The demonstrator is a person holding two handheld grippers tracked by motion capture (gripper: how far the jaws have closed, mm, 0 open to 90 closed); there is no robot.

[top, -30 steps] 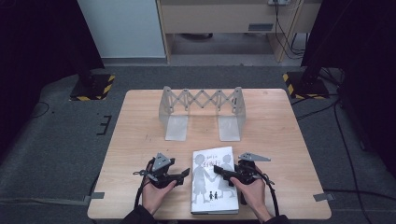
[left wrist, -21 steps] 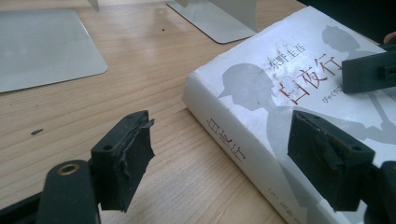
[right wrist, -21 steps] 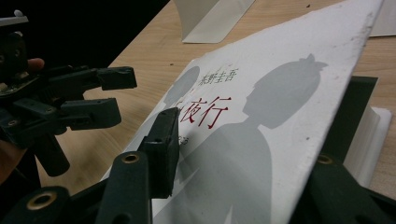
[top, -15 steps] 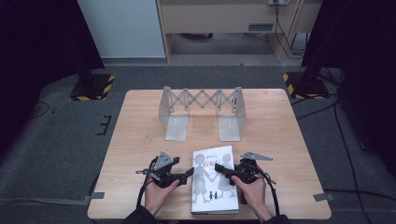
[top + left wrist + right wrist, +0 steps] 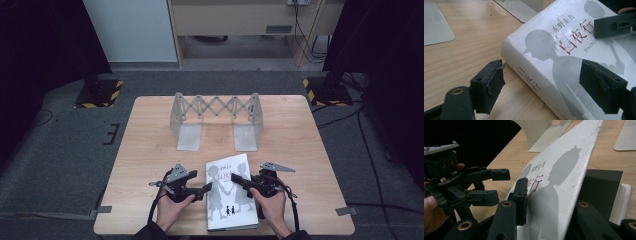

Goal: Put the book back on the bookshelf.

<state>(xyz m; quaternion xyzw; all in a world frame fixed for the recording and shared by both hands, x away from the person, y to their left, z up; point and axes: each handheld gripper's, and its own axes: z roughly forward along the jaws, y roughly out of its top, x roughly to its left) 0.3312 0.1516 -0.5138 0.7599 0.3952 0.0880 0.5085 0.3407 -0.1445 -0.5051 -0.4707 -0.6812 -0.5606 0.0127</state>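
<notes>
The thick white paperback book (image 5: 231, 194) lies at the wooden table's (image 5: 150, 150) near edge. The right gripper (image 5: 549, 202), jaws just closing, pinches its lifted front cover, flat earlier. The left gripper (image 5: 554, 87) gapes astride the spine.

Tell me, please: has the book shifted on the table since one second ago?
No. In the high view the book lies where it lay, with its far edge at the same short gap from the feet of the grey folding rack.

A white paperback book (image 5: 231, 195) printed with grey silhouettes and red lettering is seen on a pale wooden table (image 5: 150, 150), beside black grippers.
</notes>
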